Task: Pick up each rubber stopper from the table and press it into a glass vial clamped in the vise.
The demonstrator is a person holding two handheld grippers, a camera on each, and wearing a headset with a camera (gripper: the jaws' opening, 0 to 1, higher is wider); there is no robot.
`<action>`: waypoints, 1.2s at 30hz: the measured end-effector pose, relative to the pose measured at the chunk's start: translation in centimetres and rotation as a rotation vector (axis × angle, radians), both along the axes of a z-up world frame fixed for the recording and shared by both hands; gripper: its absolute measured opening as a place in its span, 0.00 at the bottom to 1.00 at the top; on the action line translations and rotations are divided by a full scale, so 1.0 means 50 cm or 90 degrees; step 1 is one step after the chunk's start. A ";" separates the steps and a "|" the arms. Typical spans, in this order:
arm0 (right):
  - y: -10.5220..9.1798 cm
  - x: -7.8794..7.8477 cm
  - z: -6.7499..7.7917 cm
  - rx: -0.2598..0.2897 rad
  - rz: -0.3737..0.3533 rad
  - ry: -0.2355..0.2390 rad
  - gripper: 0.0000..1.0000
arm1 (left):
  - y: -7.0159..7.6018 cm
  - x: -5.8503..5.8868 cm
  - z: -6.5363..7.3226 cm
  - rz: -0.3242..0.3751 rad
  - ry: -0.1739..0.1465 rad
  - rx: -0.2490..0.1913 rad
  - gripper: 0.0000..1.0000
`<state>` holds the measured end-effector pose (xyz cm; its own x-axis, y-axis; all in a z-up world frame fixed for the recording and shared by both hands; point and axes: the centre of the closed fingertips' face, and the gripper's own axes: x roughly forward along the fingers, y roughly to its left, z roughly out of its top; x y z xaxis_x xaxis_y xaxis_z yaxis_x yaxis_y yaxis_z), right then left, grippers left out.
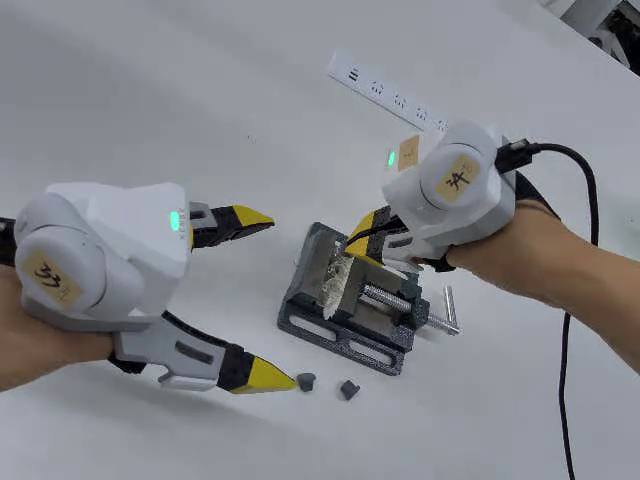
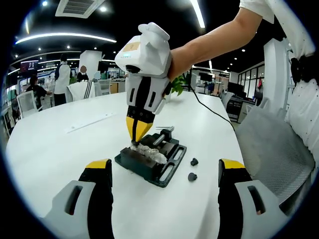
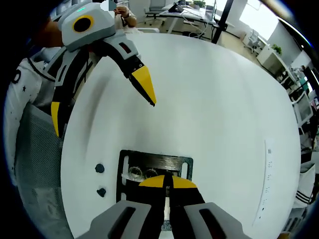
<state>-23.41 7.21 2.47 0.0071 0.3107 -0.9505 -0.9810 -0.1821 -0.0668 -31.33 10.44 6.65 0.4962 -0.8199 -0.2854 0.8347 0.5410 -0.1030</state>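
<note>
A dark vise [image 1: 345,325] [image 2: 169,167] [image 3: 154,160] stands mid-table and clamps clear glass vials [image 1: 335,275] [image 2: 148,150] [image 3: 134,173]. My right gripper [image 1: 350,245] [image 2: 135,137] [image 3: 167,180] is shut, its yellow tips pressed together right on top of the vials; I see nothing between them. Two dark rubber stoppers [image 1: 306,380] [image 1: 348,389] [image 2: 194,162] [image 3: 99,168] lie on the table beside the vise. My left gripper [image 1: 270,297] [image 2: 165,163] [image 3: 102,117] is wide open, with its lower fingertip just left of the nearer stopper.
A white power strip [image 1: 385,92] [image 2: 92,122] [image 3: 264,184] lies beyond the vise. A black cable [image 1: 580,200] trails from the right gripper. The vise's screw handle [image 1: 450,310] sticks out towards the right. People and chairs stand past the table's far edge.
</note>
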 end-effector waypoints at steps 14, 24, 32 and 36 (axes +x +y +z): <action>0.000 0.006 -0.001 0.040 -0.008 -0.019 0.00 | -0.003 -0.001 0.000 -0.003 0.000 0.004 0.87; 0.002 0.007 0.001 0.069 -0.057 0.012 0.00 | 0.001 -0.011 0.008 -0.011 0.001 0.023 0.87; 0.002 0.009 0.002 0.091 -0.078 0.017 0.00 | 0.002 -0.020 0.008 -0.013 0.007 0.031 0.87; 0.004 0.007 0.003 0.099 -0.084 0.015 0.00 | 0.001 -0.025 0.008 -0.016 0.008 0.033 0.86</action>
